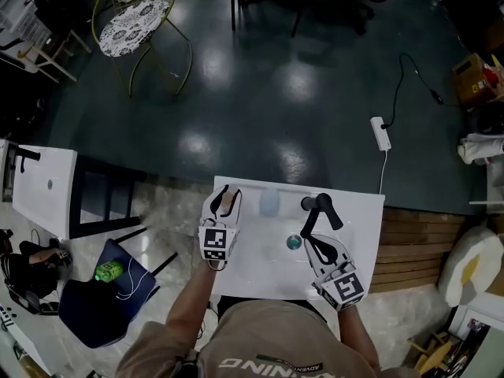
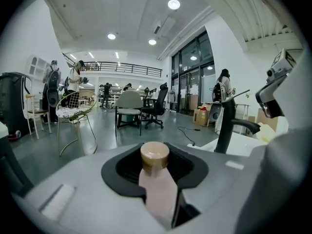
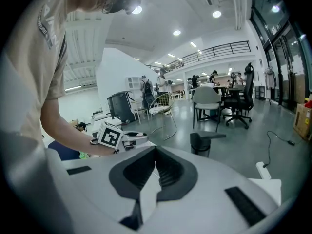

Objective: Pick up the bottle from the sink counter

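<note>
A pale pink bottle [image 1: 229,202] with a tan cap stands at the back left of the white sink counter [image 1: 260,268]. My left gripper [image 1: 225,197] is shut on it. In the left gripper view the bottle [image 2: 157,189] fills the slot between the jaws of my left gripper [image 2: 155,161], its cap at the fingertips. My right gripper [image 1: 309,239] hovers over the basin, close to the drain [image 1: 294,242] and in front of the black faucet [image 1: 319,205]. Seen in its own view, my right gripper [image 3: 156,151] is shut, with nothing between its fingers.
A pale oval object [image 1: 270,201] lies on the counter's back edge, between the bottle and the faucet [image 2: 226,126]. A dark blue chair [image 1: 94,305] holding a green item [image 1: 109,271] stands to the left. A white table [image 1: 46,186] lies further left, wooden boards [image 1: 409,246] to the right.
</note>
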`<action>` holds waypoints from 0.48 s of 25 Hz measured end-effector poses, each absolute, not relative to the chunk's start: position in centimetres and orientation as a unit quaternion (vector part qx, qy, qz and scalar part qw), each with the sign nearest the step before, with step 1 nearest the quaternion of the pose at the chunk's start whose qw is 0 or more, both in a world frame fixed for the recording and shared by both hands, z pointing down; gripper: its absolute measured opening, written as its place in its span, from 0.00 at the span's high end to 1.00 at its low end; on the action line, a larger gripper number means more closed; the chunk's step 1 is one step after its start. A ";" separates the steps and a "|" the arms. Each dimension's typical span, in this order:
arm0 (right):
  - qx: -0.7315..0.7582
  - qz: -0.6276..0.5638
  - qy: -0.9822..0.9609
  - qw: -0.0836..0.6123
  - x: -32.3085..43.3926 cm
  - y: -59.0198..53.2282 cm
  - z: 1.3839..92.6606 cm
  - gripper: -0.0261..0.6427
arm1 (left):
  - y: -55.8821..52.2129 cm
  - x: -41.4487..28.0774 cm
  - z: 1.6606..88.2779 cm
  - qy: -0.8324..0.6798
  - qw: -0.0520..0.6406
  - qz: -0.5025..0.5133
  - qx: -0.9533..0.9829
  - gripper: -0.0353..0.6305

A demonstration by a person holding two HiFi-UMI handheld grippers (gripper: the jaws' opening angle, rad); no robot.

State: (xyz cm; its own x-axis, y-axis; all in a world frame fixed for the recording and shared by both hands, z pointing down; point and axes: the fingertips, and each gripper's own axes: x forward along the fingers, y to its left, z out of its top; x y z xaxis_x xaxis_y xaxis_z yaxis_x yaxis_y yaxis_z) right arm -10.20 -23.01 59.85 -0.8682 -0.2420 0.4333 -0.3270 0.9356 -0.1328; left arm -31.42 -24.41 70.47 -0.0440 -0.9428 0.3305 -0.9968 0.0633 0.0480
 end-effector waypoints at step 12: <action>0.135 0.100 -0.963 0.209 -11.0 -22.5 60.1 0.94 | -24.1 -31.3 70.3 -0.715 0.149 0.094 0.677 0.75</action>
State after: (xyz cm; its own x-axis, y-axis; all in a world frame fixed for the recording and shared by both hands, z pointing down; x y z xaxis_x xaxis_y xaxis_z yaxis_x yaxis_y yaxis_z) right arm -10.98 -22.50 60.07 -0.8764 -0.2182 0.4294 -0.3019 0.9435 -0.1368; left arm -31.31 -24.06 70.32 -0.0392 -0.9395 0.3402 -0.9956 0.0658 0.0670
